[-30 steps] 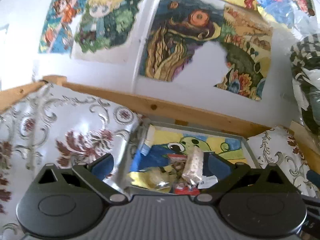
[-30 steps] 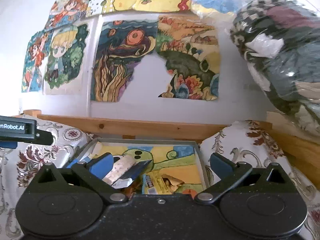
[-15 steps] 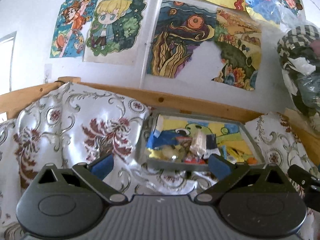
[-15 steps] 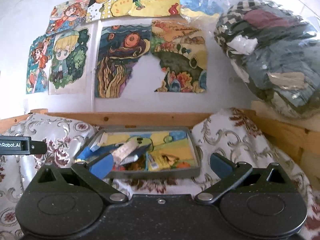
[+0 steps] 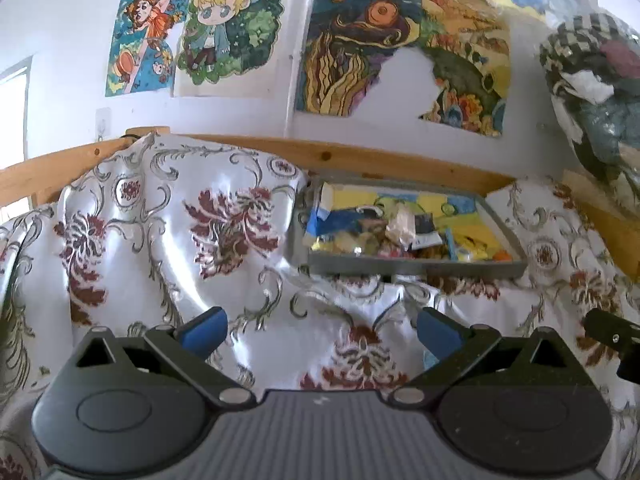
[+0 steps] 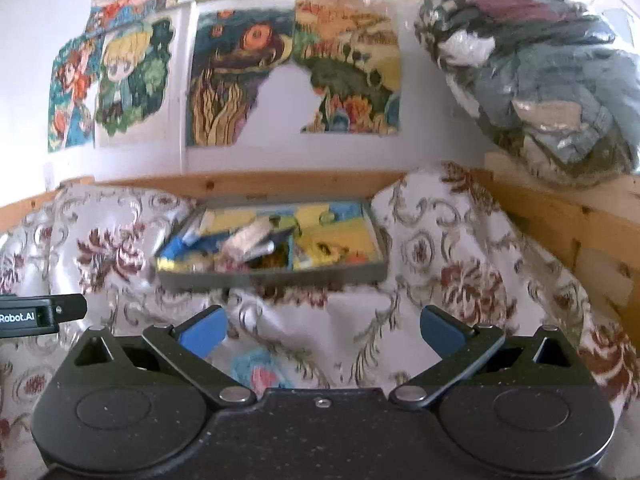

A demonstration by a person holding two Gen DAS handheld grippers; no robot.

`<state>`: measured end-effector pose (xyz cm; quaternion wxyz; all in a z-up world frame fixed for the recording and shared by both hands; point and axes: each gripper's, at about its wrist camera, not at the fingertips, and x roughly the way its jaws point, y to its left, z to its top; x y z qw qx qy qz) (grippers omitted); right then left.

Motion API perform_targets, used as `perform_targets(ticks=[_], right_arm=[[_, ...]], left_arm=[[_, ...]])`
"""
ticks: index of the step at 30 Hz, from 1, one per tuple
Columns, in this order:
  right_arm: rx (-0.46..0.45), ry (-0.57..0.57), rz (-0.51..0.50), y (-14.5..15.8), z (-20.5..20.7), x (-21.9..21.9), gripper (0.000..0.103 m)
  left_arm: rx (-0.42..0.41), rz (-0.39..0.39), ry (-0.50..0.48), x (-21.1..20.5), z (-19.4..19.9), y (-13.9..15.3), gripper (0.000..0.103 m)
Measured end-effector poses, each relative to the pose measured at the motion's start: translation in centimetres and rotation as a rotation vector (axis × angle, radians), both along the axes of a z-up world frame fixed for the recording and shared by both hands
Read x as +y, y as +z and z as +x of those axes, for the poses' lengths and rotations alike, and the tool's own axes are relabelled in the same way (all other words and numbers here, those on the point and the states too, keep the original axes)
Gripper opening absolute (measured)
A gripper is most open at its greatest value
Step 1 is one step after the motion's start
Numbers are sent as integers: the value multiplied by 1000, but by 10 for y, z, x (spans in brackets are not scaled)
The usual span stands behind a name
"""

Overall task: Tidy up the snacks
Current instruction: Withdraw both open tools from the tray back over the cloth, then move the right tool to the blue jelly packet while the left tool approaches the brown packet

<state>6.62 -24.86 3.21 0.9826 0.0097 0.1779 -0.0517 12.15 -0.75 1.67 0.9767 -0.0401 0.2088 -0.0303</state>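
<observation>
Your left gripper and right gripper: jaws wide apart, empty. Snacks lie in the grey tray, frame centre, on floral cloth. "Robot.AI" label at left edge.

I see both wrist cams side by side, facing the wall, sharing the grey tray at mid-range.
</observation>
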Motion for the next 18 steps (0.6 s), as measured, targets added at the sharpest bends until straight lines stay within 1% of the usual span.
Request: perform_targets(ticks=[6, 10, 18], right_arm=[[44, -1, -3, -4, -9, 4, 102], [101, 15, -13, -8, -9, 8, 102], [197, 39, -16, -16, -5, 13, 102]], left_arm=[[41, 29, -8, 5, -10, -11, 103], [78, 29, -9, 8, -14, -17, 103], [168, 64, -21, 8, -18, -31, 103]])
